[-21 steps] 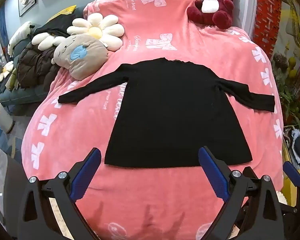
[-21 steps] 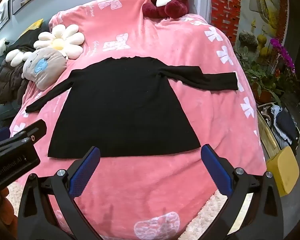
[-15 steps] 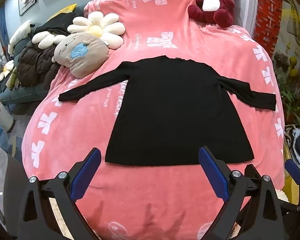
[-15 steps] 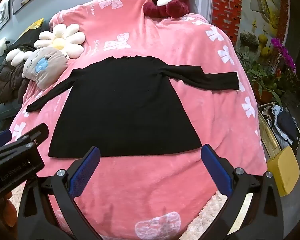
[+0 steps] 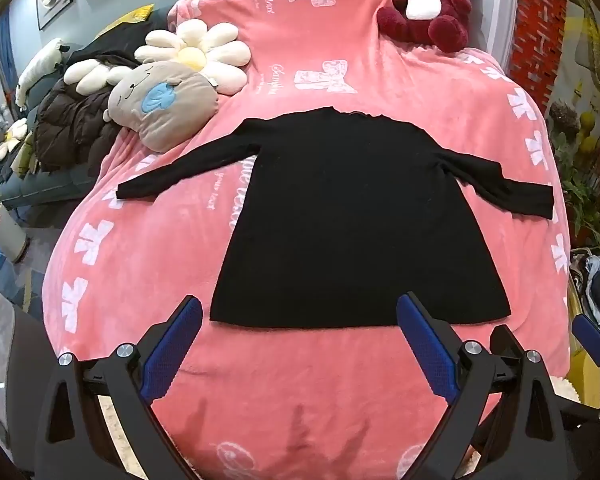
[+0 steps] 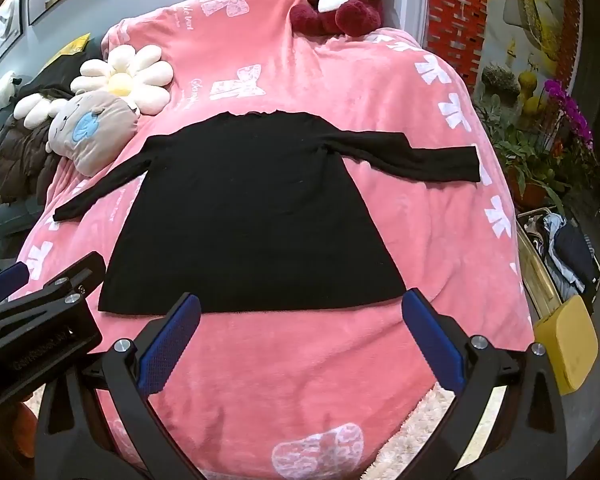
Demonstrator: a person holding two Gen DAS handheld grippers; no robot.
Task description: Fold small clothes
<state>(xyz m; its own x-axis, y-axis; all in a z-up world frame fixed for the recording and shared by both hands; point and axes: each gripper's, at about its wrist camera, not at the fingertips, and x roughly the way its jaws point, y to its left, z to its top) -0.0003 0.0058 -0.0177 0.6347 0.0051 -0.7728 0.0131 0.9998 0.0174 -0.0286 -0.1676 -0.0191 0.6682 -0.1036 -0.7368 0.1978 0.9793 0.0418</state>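
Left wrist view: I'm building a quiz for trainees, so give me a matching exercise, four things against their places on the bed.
Things:
1. black top
2. red plush bear
3. flower cushion
4. grey face pillow

Places:
A. far end of the pink blanket, upper right
B. spread flat mid-blanket, sleeves out
C. left edge, just in front of the flower
D. upper left, behind the face pillow

Pairs: 1-B, 2-A, 3-D, 4-C

Blk top (image 5: 352,216) on pink blanket (image 5: 148,240) w/ white bows; tool pads (image 5: 172,350) blue; dark-red plush (image 5: 428,4).
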